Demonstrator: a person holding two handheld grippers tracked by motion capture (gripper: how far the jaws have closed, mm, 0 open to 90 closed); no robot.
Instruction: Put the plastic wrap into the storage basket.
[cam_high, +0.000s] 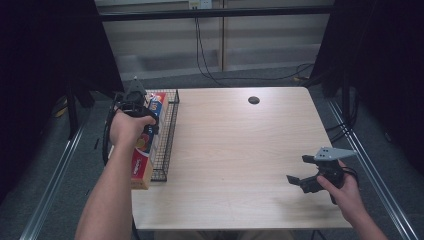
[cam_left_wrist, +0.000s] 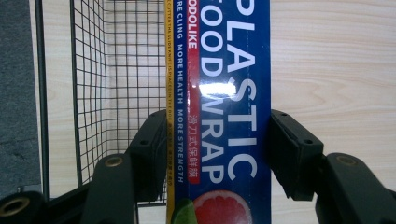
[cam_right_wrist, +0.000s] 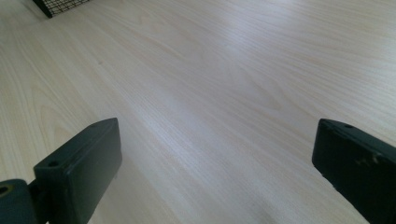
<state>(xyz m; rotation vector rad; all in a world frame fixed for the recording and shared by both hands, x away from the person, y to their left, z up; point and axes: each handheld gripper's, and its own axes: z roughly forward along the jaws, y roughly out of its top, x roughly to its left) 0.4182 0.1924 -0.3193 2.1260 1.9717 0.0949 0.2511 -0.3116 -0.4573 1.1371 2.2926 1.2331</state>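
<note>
So the left tool (cam_high: 136, 100) is clamped on a long blue box of plastic food wrap (cam_left_wrist: 219, 112), and in the left gripper view both black pads sit flat against the box's two long sides, one on each, with the big white "PLASTIC FOOD WRAP" lettering running up between them. The box has a red band of text along one edge and a grapefruit picture down near the bottom of that view. From the high view the box (cam_high: 145, 145) lies lengthwise along the left edge of the counter (cam_high: 240, 150), over the black wire basket (cam_high: 170, 125), with its near end sticking out past the basket's near end toward the person. Whether the box is resting on the mesh or held just above it is hard to tell from these angles. The person's left hand (cam_high: 129, 127) grips the tool from above, forearm coming in from the bottom left. The right tool (cam_high: 305, 172) is well apart from all that, hovering low over the near right part of the counter, jaws spread wide with nothing but bare wood between them in the right gripper view. A small dark round spot (cam_high: 254, 100) sits near the far edge of the counter.
</note>
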